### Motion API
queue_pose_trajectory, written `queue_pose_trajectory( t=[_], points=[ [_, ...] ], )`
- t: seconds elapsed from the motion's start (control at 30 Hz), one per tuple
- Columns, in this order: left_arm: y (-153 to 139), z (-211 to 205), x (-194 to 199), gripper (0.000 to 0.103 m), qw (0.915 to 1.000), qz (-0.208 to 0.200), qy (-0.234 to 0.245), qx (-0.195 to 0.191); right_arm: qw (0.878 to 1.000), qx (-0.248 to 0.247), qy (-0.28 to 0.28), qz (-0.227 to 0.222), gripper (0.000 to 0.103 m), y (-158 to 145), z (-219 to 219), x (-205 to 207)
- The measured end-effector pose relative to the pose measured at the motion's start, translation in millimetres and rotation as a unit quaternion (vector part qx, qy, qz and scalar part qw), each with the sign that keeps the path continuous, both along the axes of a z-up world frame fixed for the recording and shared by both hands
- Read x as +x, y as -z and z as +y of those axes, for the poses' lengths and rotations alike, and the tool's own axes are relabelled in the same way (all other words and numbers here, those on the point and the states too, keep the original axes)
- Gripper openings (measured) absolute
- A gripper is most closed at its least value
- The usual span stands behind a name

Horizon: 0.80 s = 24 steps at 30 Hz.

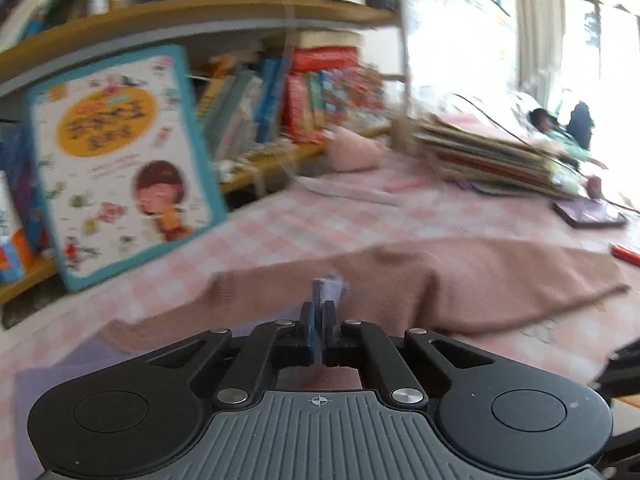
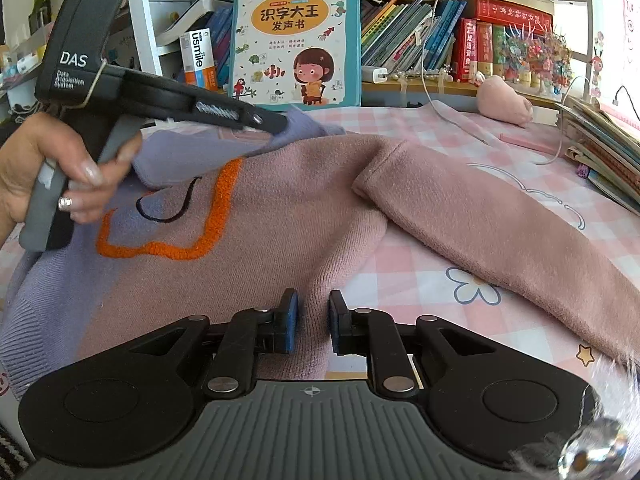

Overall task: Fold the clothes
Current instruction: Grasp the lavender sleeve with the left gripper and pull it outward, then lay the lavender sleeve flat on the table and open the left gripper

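Observation:
A pink knit sweater [image 2: 260, 220] with a lavender side and an orange outline lies spread on the pink checked cloth [image 2: 420, 288]. Its sleeve [image 2: 480, 216] stretches out to the right. My left gripper [image 2: 276, 126], held by a hand [image 2: 60, 172], is shut on a lavender fold near the sweater's top and lifts it a little. In the blurred left wrist view the left gripper [image 1: 319, 308] stands closed with a scrap of lavender knit at its tips, above the sweater [image 1: 440, 280]. My right gripper [image 2: 313, 312] pinches a ridge of pink knit at the sweater's near edge.
A picture book [image 2: 296, 40] leans against the crowded bookshelf [image 2: 440, 32] behind the cloth. A pink plush lump [image 2: 506, 104] and a white cable [image 2: 424, 60] lie at the back. A pile of books [image 2: 604, 152] lines the right edge. A red pen [image 1: 626, 254] lies beside the sleeve.

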<state>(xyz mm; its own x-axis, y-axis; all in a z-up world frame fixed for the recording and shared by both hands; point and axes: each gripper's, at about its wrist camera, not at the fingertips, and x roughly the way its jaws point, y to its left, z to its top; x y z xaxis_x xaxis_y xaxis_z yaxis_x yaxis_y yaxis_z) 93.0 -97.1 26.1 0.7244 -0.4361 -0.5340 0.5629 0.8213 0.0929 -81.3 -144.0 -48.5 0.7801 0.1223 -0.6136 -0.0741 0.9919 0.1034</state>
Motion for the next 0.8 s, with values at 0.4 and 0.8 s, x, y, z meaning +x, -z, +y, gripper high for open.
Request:
queue_pose_trajectory(
  t=[0.4, 0.8],
  points=[
    [-50, 146, -18, 0.002, 0.9704, -0.103, -0.218, -0.013, 1.0, -0.004, -0.001, 0.0, 0.015, 0, 2, 1],
    [-30, 300, -74, 0.0, 0.8861, -0.079, -0.455, 0.036, 1.0, -0.021, -0.004, 0.001, 0.015, -1, 6, 3]
  ],
)
